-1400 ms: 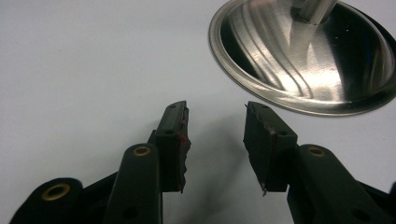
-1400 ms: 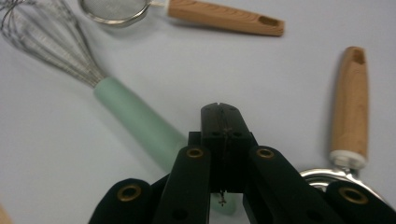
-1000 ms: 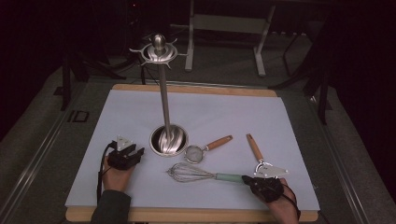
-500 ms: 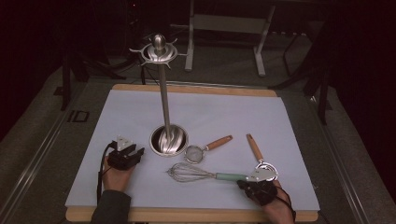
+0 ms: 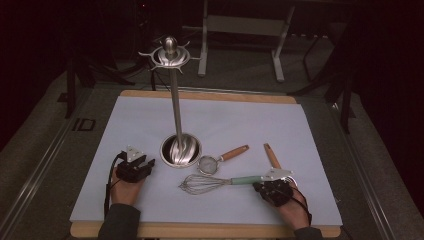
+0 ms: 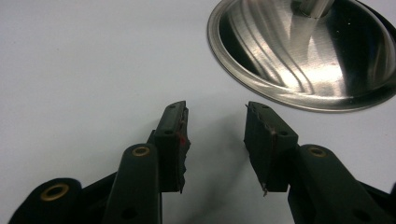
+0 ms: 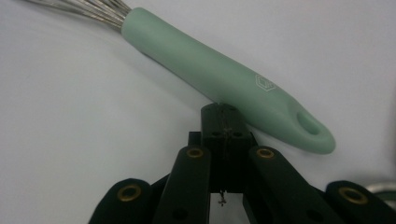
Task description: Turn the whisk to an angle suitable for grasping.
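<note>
A whisk [image 5: 210, 183] with a mint-green handle [image 7: 219, 79] lies on the white mat, wires to the left. My right gripper [image 5: 263, 186] sits at the handle's hanging-loop end. Its jaws [image 7: 224, 114] are shut with nothing between them, the tips right at the handle's near side. My left gripper [image 5: 146, 164] rests on the mat to the left of the steel utensil stand's round base [image 5: 181, 150]. In the left gripper view its jaws [image 6: 215, 116] stand open and empty, the shiny base [image 6: 303, 56] just beyond them.
The stand's tall pole carries a ring of hooks [image 5: 170, 54] at the top. A small strainer with a wooden handle [image 5: 222, 159] lies by the base. Another wooden-handled utensil [image 5: 272, 156] lies behind my right hand. The mat covers a wooden board [image 5: 200, 230].
My right gripper has slid left and a little forward, up to the end of the whisk's handle. The left gripper has kept still.
</note>
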`<action>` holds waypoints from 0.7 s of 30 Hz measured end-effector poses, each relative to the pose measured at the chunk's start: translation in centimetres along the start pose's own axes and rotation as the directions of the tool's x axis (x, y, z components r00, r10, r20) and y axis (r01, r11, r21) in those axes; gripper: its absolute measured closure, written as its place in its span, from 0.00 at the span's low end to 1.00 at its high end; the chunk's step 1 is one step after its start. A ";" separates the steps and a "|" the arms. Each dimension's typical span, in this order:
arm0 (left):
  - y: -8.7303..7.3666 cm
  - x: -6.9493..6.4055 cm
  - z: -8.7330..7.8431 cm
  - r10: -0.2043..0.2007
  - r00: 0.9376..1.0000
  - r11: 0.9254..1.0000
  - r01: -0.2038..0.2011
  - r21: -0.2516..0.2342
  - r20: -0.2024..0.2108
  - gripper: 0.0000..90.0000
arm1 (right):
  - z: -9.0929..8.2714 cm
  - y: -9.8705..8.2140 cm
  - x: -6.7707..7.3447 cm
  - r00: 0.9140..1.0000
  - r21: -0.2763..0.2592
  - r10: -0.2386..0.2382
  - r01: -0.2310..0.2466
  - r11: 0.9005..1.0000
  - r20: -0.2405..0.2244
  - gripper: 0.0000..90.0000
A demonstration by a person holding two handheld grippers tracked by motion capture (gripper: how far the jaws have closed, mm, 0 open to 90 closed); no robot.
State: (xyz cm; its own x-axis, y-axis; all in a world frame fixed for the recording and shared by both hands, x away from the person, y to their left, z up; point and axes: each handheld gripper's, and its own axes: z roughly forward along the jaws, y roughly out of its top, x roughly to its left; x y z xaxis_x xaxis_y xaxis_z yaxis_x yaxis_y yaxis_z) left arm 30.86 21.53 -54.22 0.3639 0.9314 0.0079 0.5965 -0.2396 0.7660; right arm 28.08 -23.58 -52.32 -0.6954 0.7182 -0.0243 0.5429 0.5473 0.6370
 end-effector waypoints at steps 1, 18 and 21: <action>0.0 0.0 0.0 0.000 1.000 1.000 0.000 0.000 0.001 0.66 | 0.2 0.3 -0.1 1.000 0.002 0.003 -0.003 1.000 0.002 1.00; 0.0 -0.1 0.0 0.005 1.000 1.000 -0.005 0.005 -0.002 0.66 | 3.8 4.9 -2.4 0.999 0.036 0.028 -0.029 0.999 0.030 1.00; 0.0 -0.1 0.0 0.004 1.000 1.000 -0.004 0.003 -0.002 0.66 | 4.6 6.0 -2.6 0.999 0.044 0.036 -0.037 0.998 0.033 1.00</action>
State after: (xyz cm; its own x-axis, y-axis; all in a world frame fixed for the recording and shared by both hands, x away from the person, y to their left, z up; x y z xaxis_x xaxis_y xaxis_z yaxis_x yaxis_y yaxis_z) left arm 30.78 21.44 -54.21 0.3651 0.9309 0.0119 0.5971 -0.2439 0.7642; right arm 35.36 -20.19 -52.00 -0.6594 0.7513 -0.0273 0.5887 0.5386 0.6028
